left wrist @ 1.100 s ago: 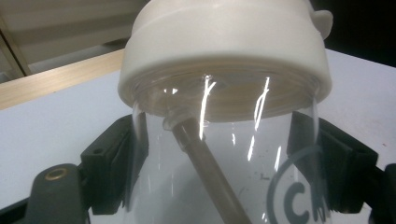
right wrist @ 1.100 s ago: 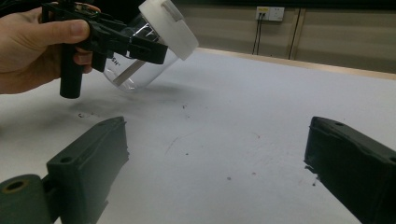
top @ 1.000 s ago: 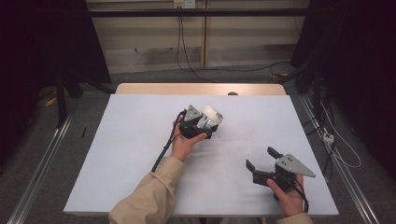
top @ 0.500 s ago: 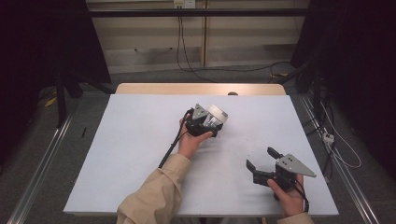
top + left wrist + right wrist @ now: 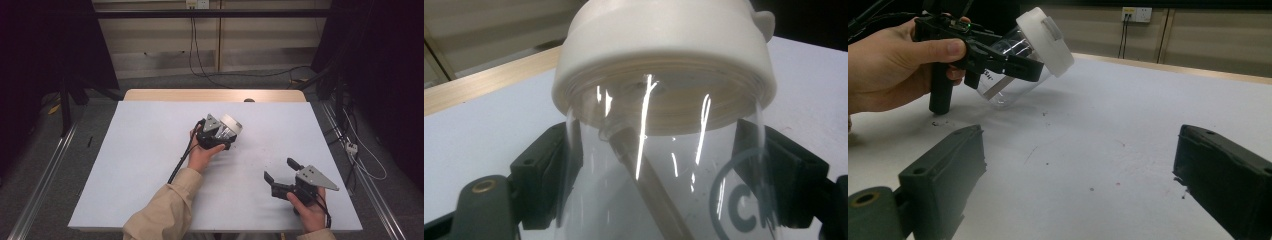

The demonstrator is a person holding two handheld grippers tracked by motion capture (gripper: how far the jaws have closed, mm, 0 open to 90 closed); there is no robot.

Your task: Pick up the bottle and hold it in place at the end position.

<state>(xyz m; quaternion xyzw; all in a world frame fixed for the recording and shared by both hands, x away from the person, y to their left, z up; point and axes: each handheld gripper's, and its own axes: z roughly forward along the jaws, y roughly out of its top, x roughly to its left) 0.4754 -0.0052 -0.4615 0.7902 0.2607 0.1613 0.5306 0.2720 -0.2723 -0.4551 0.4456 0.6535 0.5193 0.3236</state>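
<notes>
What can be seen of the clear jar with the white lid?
The jar is see-through plastic with a wide white screw lid still on, dark printed lettering on its wall and a brownish strip inside. It is tilted, lid end raised, just over the white table. The left gripper is shut on its body, a black jaw against each side. Nothing else touches it.

Beige sleeve (image 5: 165, 207), black gripper (image 5: 282, 176) (grey plate)
</notes>
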